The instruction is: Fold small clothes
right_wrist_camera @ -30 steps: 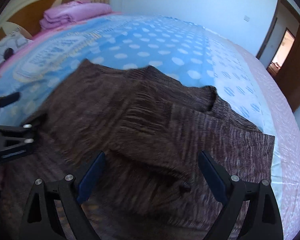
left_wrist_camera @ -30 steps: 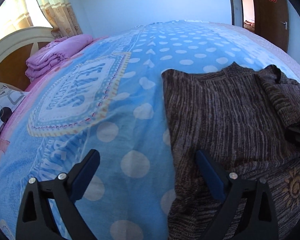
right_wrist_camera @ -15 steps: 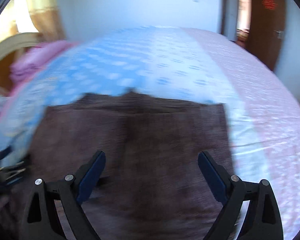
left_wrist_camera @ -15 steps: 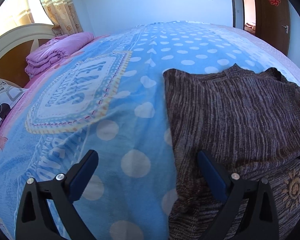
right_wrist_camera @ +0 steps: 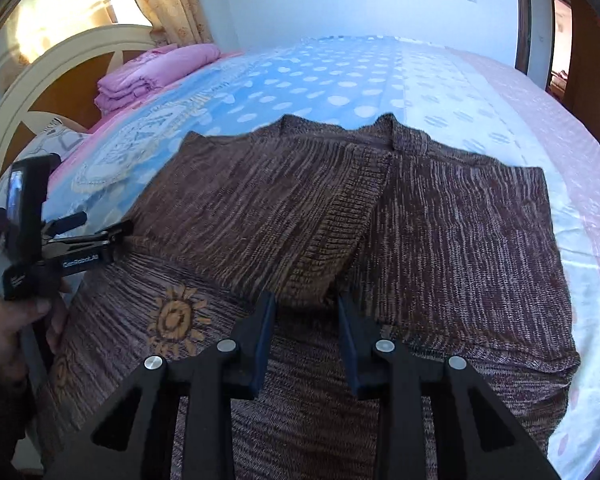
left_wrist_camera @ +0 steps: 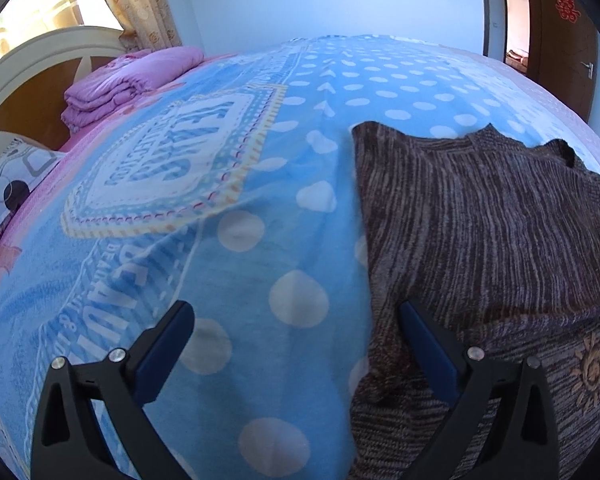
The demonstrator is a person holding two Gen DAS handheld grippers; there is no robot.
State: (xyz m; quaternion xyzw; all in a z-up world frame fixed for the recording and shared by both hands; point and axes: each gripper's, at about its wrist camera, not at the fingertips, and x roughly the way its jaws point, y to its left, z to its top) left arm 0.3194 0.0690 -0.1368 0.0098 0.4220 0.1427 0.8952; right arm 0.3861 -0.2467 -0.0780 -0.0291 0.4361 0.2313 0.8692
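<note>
Bright window [right_wrist_camera: 56,20] daylight, sharp focus, fisheye-warped edges

Black right tool [right_wrist_camera: 306,332], blue pads [right_wrist_camera: 263,340], silver screws, white lettering on left tool [right_wrist_camera: 100,232]

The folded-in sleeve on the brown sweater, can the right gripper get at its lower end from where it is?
Probably yes. The right gripper sits just short of the sleeve's lower end, jaws narrowed with a gap left, having just been closing. Nothing lies between them and the cuff; the left gripper is off to the side.
</note>
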